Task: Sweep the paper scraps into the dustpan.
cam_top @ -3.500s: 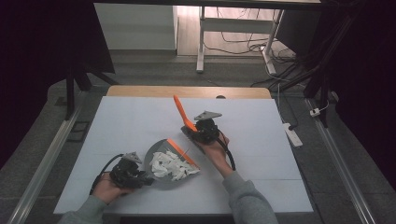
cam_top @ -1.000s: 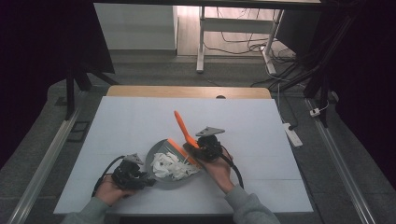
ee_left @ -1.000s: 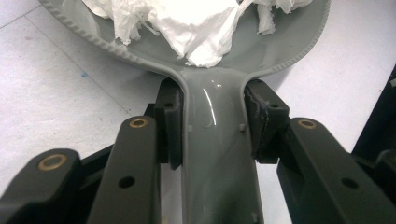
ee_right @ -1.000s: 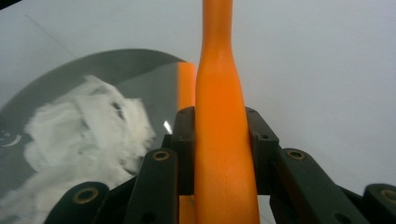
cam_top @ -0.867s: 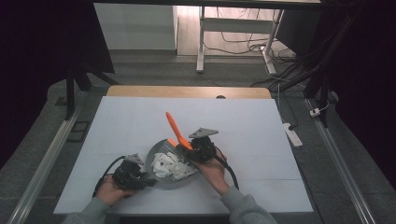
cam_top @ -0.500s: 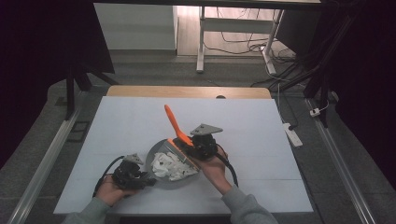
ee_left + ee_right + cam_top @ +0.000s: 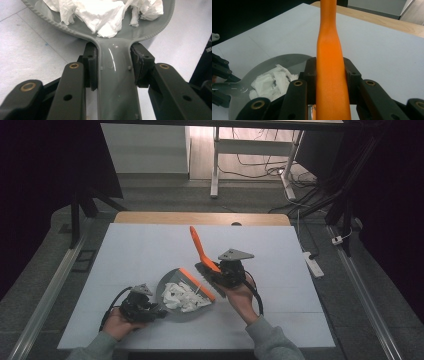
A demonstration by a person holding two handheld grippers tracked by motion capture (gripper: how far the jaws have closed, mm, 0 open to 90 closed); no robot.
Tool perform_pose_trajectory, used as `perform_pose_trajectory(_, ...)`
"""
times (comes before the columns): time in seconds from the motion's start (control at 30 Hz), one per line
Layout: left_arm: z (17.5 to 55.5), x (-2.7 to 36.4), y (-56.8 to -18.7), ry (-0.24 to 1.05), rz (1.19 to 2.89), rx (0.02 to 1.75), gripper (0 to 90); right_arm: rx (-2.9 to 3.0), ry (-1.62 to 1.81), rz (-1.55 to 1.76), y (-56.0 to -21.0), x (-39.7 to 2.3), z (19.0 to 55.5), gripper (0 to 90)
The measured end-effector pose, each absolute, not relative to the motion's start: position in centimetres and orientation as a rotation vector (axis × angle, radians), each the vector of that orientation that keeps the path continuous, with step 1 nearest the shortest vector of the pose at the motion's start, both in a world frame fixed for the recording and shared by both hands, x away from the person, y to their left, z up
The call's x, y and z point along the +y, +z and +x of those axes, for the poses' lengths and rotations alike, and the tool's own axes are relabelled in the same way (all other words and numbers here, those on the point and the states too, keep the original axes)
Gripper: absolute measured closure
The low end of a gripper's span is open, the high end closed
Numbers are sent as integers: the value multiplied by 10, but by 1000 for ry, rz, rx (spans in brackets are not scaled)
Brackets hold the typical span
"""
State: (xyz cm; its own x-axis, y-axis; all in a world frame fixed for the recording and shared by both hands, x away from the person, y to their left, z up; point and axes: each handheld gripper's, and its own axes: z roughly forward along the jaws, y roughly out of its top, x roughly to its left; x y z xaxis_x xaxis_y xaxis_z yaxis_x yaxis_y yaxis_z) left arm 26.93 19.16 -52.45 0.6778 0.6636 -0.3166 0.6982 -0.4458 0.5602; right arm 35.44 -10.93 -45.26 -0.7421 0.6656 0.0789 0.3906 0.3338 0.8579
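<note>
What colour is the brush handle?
Orange, clearest in the right gripper view: brush handle.

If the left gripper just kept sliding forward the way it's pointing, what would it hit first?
The left gripper is shut on the grey dustpan's handle, pointing into the pan. Straight ahead lies the crumpled white paper in the pan, then probably the orange brush, though depth is unclear.

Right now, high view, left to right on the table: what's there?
left gripper → grey dustpan holding crumpled white paper → orange brush → right gripper → white power strip beyond the table's right edge
</note>
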Motion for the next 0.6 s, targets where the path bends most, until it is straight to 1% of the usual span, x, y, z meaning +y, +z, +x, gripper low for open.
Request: perform_pose_trajectory(0.6, 264, 204, -516, -8, 2105, 1073, 613, 2313, 1418, 900, -446, -150, 351, 703)
